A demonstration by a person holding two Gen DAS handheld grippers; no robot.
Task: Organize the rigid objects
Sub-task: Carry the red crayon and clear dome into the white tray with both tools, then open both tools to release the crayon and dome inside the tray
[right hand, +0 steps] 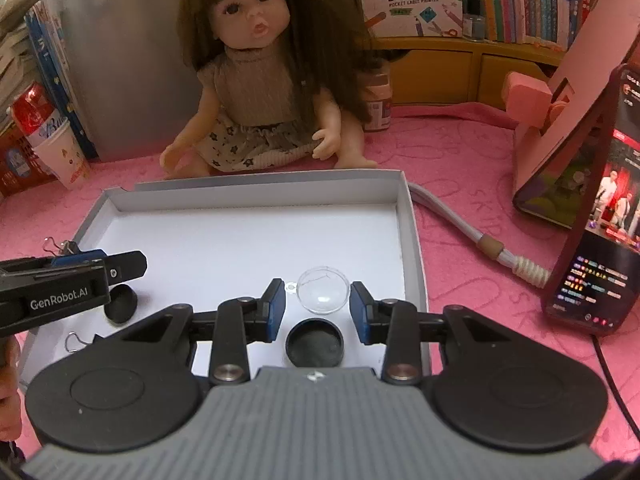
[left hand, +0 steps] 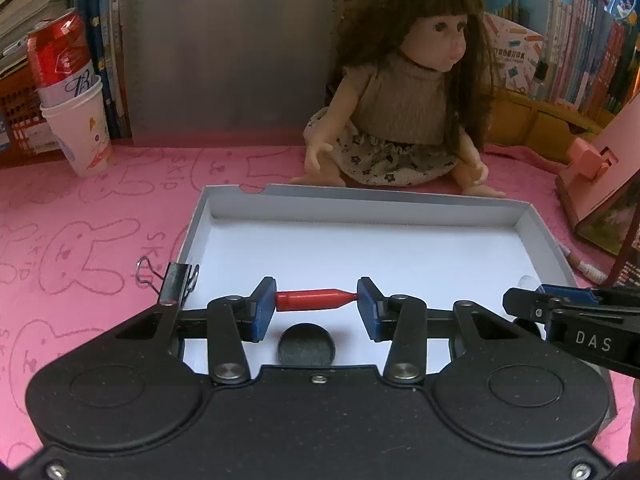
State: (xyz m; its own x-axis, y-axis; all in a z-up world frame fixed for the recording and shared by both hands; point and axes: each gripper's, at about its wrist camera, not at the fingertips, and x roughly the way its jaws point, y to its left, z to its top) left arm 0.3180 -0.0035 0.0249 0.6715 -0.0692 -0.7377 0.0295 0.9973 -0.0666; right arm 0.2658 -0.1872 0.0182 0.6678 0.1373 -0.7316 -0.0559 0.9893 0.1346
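A: Left gripper [left hand: 317,300] is clamped on the red pen cap [left hand: 316,300], held end to end between the blue pads, over the near part of the white box [left hand: 360,204]

B: Right gripper [right hand: 318,300]?

A: Clear dome [right hand: 322,290] sits between the pads but gaps are seen on both sides, so it is read as released; dome looks set down inside the box near the right wall, just behind a black round lid [right hand: 315,342]

B: How is the step best done?

A: Cap is to be lowered close to the box floor before the pads are parted, since a round cap rolls; it is kept apart from the dome and the black lids. Binder clip [left hand: 176,282] on the left rim is to be avoided
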